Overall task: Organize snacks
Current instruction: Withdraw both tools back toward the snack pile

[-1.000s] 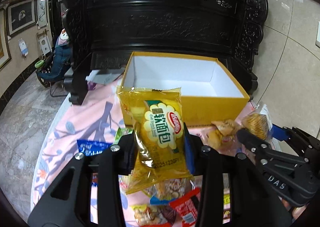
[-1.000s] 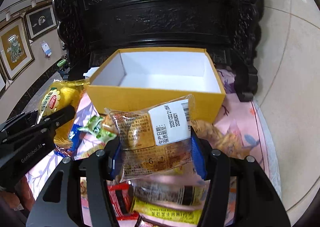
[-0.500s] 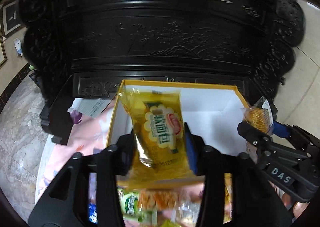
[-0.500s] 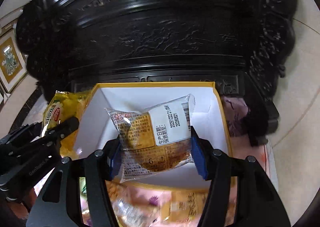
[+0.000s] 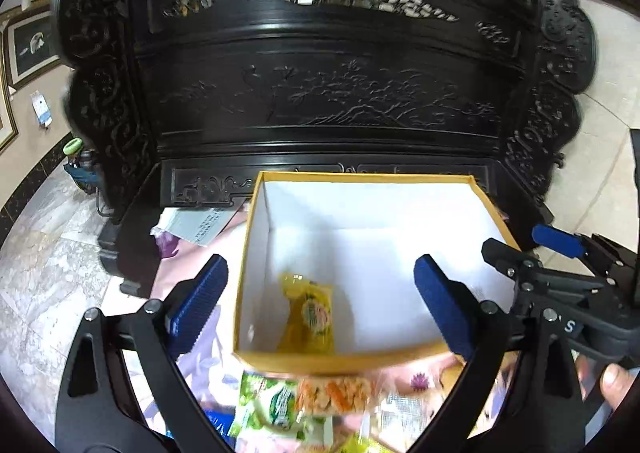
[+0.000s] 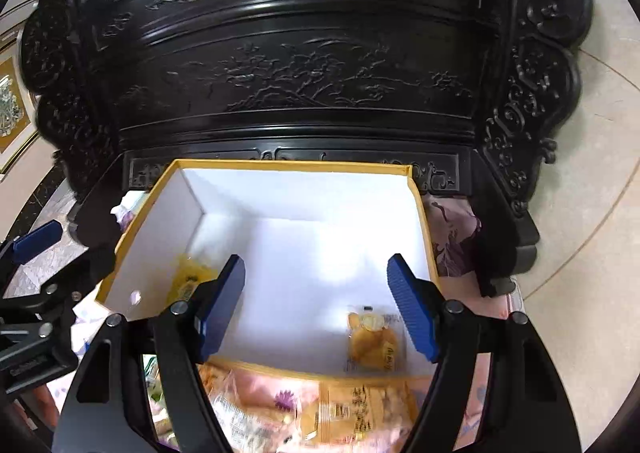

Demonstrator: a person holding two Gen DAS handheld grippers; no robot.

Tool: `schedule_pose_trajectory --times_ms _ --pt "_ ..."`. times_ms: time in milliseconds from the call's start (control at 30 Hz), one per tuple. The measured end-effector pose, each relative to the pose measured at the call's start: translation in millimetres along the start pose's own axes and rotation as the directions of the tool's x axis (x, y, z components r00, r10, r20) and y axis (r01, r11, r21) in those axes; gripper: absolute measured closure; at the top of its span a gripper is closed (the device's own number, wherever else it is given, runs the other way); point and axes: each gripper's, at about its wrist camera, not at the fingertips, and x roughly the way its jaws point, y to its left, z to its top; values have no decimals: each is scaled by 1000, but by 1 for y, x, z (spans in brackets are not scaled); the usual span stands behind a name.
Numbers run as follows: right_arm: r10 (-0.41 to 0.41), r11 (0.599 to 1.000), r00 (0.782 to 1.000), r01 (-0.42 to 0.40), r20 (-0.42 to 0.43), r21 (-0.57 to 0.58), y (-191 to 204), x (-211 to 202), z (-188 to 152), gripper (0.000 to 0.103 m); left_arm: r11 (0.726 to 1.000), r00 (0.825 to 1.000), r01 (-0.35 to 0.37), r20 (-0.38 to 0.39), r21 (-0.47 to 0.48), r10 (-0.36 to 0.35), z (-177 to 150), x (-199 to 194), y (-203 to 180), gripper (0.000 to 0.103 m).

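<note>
Dark carved wooden furniture [image 5: 340,93] fills the background, and right in front of it a yellow box [image 5: 256,253] with a white interior sits on a pink flowered tablecloth [image 6: 288,397]. Both hand-held grippers hover over the near edge of the box, tilted down toward it. The left gripper [image 5: 320,293] has just been opening and its blue pads now stand wide apart with nothing between them; below, a yellow bread packet [image 5: 312,313] lies on the box floor near the near-left corner. The right gripper [image 6: 320,301] has also just been opening, its jaws parted and empty, and a clear-wrapped pastry packet [image 6: 374,341] rests on the box floor near the near-right corner, well apart from the yellow one. Outside the box, along its near wall, more snacks are scattered on the cloth: a green packet [image 5: 276,405] and an orange-speckled packet [image 5: 336,393] side by side, though blurred. A white printed paper [image 5: 200,223] lies on the cloth by the box's far-left corner. At the lower right edge of the left view a person's fingers [image 5: 616,385] wrap the right gripper's handle.
</note>
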Motion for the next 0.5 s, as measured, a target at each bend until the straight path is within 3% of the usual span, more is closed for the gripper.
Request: schedule_pose_trajectory --times_ms 233,367,500 --pt "10 997 1000 -10 -3 -74 12 -59 -61 26 1000 1000 -16 17 15 16 -58 -70 11 5" --pt "20 996 1000 -22 -24 -91 17 -89 -128 9 1000 1000 -28 -14 -2 28 -129 -100 25 5" --pt "91 992 993 -97 -78 -80 29 -103 -201 9 998 996 -46 -78 -31 43 -202 -110 33 5"
